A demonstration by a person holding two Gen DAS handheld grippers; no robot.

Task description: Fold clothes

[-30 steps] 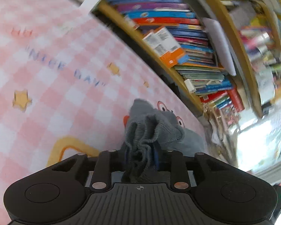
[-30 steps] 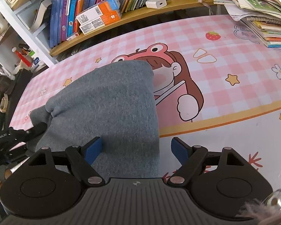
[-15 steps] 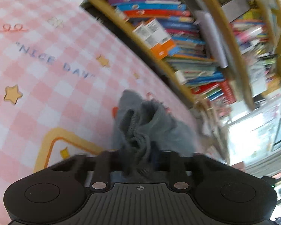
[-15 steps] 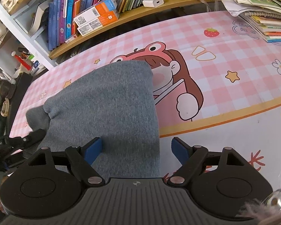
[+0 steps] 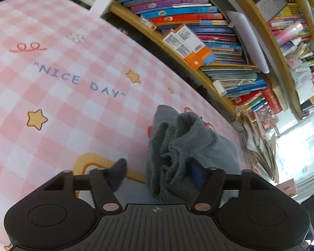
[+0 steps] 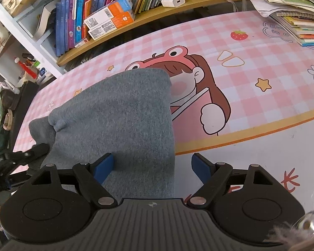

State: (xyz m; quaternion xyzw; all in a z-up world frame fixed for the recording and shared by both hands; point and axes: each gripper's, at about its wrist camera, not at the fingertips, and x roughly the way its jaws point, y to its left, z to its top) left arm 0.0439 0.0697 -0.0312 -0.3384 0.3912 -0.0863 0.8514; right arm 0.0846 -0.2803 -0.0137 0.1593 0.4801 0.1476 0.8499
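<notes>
Now the left gripper is seen spread wide, bunched grey garment against its right finger; right gripper is held wide over the fabric.

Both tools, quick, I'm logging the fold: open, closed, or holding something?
Left tool: open, the bunched cuff of the grey sweater loose between its fingers.
Right tool: open, over the sweater's near edge.
</notes>
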